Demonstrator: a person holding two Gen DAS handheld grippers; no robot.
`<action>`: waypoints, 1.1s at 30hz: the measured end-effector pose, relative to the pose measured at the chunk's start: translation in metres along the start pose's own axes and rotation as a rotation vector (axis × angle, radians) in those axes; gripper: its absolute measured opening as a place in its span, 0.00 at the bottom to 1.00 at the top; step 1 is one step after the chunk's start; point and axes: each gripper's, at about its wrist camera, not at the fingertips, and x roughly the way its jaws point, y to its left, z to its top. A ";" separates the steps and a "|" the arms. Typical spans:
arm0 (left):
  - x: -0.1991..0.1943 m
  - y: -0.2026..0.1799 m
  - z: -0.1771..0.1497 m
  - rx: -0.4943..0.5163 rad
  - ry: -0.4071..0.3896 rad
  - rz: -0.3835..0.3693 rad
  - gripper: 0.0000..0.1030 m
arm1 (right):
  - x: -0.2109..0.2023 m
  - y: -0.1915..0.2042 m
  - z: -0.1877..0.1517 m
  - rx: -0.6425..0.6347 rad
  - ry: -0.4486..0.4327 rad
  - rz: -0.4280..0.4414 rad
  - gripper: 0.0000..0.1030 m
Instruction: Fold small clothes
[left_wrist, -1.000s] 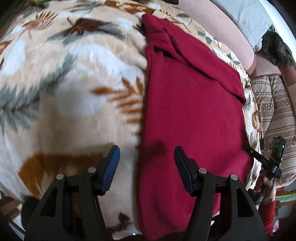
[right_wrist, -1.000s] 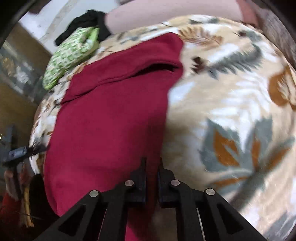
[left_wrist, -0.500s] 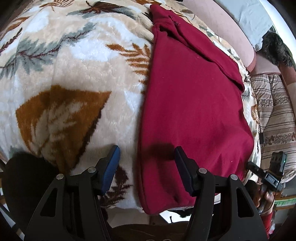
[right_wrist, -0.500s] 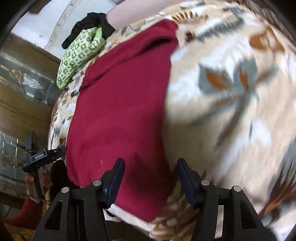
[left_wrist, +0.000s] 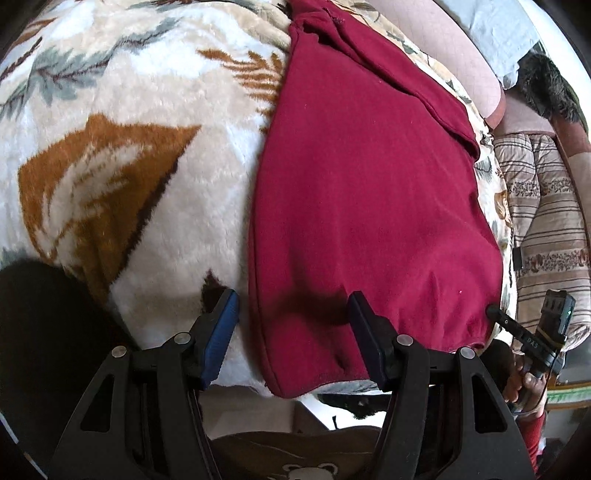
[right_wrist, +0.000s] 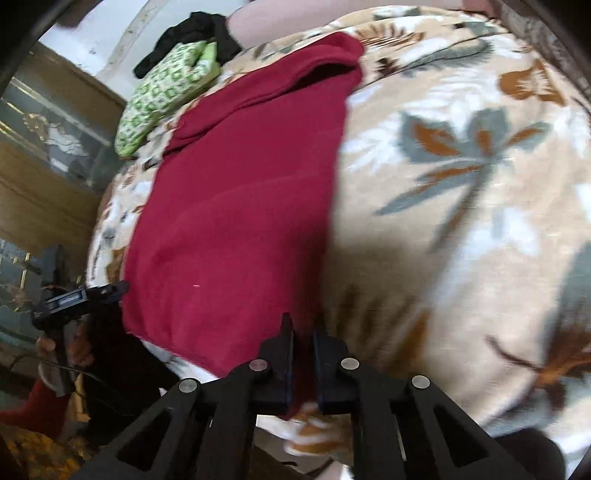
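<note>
1. A red garment (left_wrist: 369, 206) is lying flat on a leaf-print blanket (left_wrist: 129, 155).
2. The left gripper (left_wrist: 291, 332) is hovering wide open, straddling its near corner.
3. The right gripper (right_wrist: 303, 354) is pinching the opposite corner, jaws nearly closed.

The left wrist view sits low and close at the near edge of the bed, facing forward along its fingers (left_wrist: 227, 325) over the red garment (left_wrist: 369, 206) and the leaf-print blanket (left_wrist: 129, 155). The right wrist view looks the same way from that garment's (right_wrist: 236, 221) other near corner, just as close. Both share garment and blanket (right_wrist: 461, 184), and each catches the other gripper at its frame edge.
</note>
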 end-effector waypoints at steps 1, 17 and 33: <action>0.000 0.000 -0.002 0.003 -0.002 0.004 0.59 | 0.000 -0.002 0.000 0.014 0.003 0.010 0.08; 0.009 -0.013 -0.017 0.032 -0.006 0.086 0.59 | 0.006 0.001 -0.014 0.075 0.069 0.045 0.51; 0.012 -0.018 -0.019 0.056 -0.017 0.125 0.59 | 0.015 0.009 -0.016 0.041 0.112 0.063 0.51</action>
